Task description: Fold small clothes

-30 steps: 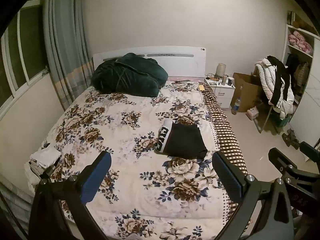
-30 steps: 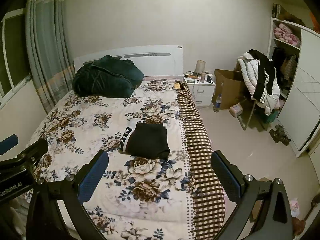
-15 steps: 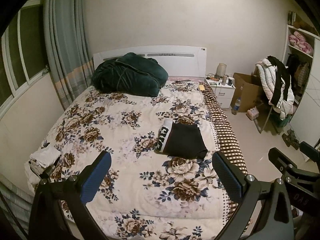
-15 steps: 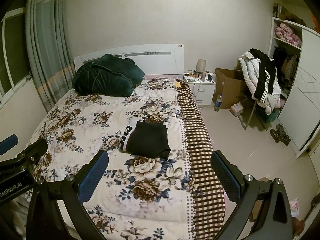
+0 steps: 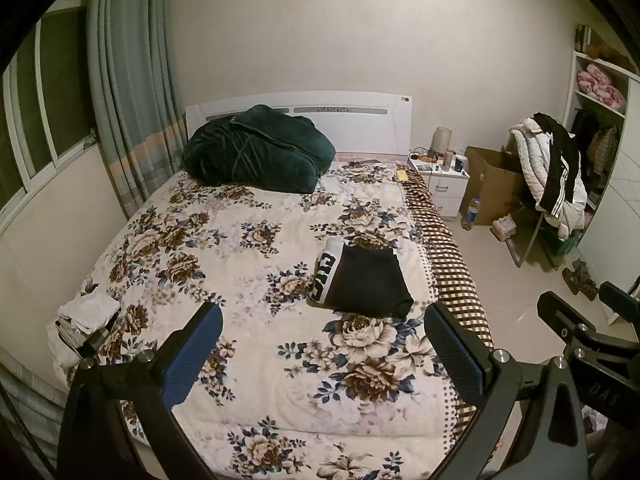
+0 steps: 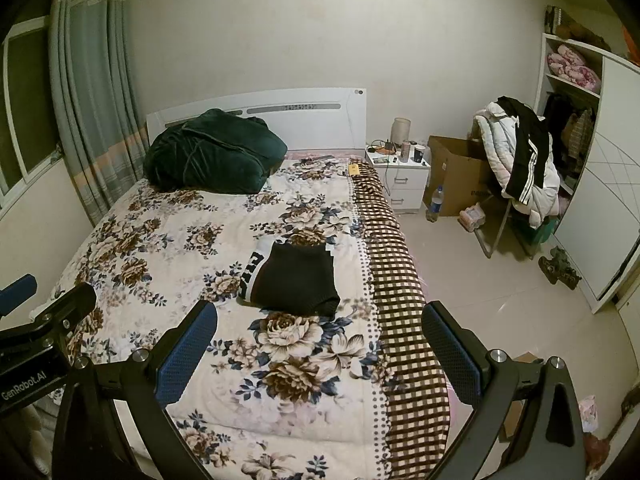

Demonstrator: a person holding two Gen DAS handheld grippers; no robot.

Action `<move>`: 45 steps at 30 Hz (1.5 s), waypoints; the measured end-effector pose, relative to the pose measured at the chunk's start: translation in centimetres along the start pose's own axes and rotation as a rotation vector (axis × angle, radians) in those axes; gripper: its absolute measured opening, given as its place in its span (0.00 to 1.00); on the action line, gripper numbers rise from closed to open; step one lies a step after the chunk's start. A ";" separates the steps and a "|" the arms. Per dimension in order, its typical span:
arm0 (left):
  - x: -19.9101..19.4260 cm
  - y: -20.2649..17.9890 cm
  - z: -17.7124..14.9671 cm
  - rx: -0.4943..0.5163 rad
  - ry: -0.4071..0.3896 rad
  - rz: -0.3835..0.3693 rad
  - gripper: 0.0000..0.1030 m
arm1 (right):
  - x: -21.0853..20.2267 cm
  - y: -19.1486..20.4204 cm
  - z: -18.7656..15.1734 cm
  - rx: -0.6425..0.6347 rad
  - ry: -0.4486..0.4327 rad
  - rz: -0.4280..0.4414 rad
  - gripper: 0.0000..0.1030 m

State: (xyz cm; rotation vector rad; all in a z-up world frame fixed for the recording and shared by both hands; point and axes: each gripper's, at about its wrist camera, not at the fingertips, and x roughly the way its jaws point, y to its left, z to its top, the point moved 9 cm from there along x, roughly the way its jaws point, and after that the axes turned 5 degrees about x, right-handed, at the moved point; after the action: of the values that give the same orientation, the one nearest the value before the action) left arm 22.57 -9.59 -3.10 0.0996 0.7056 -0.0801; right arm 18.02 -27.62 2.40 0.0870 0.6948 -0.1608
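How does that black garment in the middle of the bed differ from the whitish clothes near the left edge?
The black garment is folded into a neat flat rectangle with a white lettered waistband showing; the whitish clothes lie crumpled in a loose heap. The black garment sits toward the bed's right side, while the whitish clothes lie at its left edge. Both rest on the floral bedspread, and neither is touched by a gripper.

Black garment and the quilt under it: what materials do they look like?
Black garment: looks like soft knit, cotton or a blend; matte, with a white elastic-looking band bearing black letters. Quilt: looks like plush fleece or flannel, floral print; slightly fuzzy, with puffy stitched channels. Fibre content can't be told from here.
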 end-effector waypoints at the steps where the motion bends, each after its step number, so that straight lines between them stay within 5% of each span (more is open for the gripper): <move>1: 0.0 0.0 0.0 -0.001 0.000 -0.001 1.00 | 0.0 0.0 0.0 0.000 0.000 0.000 1.00; 45: -0.2 -0.1 0.1 -0.003 -0.007 0.005 1.00 | 0.3 -0.6 0.3 -0.002 -0.002 0.008 1.00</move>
State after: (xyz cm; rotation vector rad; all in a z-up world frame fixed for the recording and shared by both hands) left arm 22.44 -9.67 -2.88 0.0984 0.6983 -0.0744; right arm 18.36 -28.25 2.38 0.0880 0.6926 -0.1523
